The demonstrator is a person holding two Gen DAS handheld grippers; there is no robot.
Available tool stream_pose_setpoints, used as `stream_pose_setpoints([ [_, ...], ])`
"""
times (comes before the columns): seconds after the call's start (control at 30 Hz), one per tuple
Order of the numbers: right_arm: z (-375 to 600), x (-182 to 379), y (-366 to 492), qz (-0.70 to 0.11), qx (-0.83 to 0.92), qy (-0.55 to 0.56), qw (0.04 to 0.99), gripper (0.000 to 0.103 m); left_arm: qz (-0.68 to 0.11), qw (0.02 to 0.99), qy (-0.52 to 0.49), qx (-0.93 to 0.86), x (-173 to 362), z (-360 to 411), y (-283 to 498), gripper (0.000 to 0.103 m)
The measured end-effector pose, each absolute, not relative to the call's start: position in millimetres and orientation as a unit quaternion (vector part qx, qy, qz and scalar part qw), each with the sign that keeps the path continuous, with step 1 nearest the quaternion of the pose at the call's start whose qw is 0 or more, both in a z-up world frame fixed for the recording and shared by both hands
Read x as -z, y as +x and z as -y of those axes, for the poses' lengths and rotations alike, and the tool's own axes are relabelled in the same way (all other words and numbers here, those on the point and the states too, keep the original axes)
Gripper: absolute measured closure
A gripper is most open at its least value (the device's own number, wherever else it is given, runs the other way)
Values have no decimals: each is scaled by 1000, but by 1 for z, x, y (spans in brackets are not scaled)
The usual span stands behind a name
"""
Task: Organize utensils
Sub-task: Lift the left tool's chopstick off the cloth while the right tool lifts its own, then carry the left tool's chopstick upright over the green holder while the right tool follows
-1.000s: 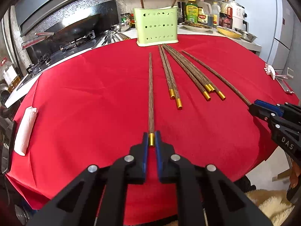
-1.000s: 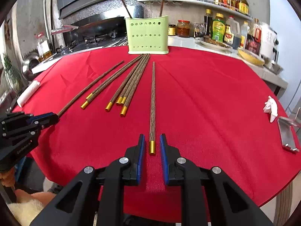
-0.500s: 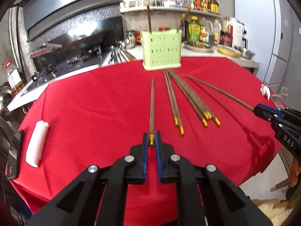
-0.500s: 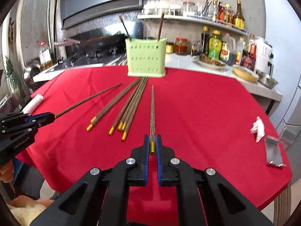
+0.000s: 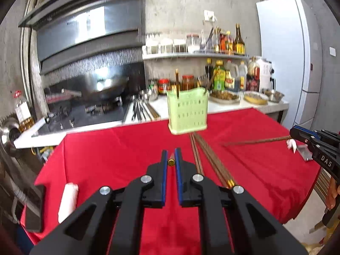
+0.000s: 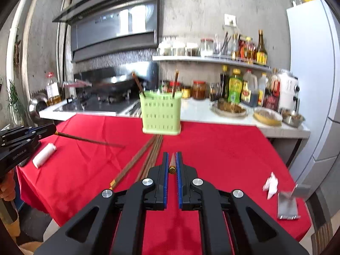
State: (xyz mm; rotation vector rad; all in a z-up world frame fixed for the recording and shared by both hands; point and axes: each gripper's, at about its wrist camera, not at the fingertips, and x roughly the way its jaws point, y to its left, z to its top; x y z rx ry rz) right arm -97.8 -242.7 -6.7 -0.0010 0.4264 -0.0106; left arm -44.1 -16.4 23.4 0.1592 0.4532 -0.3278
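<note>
Holder (image 6: 161, 114), pale green and full of slots, stands upright at the far edge of the red tablecloth (image 6: 223, 148), dead ahead of both tongs and well apart from them, with two chopsticks already leaning inside. Loose chopsticks (image 6: 148, 155) lie on the cloth between, their long axes running toward its foot. Each tong is clamped on the gold-capped end of one chopstick: the left tongs (image 5: 171, 161) hold a chopstick (image 5: 171, 162) pointing straight away along the fingers, and the right tongs (image 6: 172, 165) hold a chopstick (image 6: 172, 163) the same way. Both sticks are off the cloth, dark brown and slender, tips aimed at the holder. Neither hand looks clearly nearer; I judge the next move needs tips tilted down over the rim.
</note>
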Motion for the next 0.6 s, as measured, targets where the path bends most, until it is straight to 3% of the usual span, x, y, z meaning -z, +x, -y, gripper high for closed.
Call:
stream_pose_setpoints([
  [0.33, 249, -49, -77, -179, 7, -6, 984, 96, -167, 966, 82, 180, -78, 24, -24, 96],
  [0.6, 252, -70, -63, -167, 13, -11, 986, 96, -159, 968, 73, 182, -86, 27, -10, 96],
])
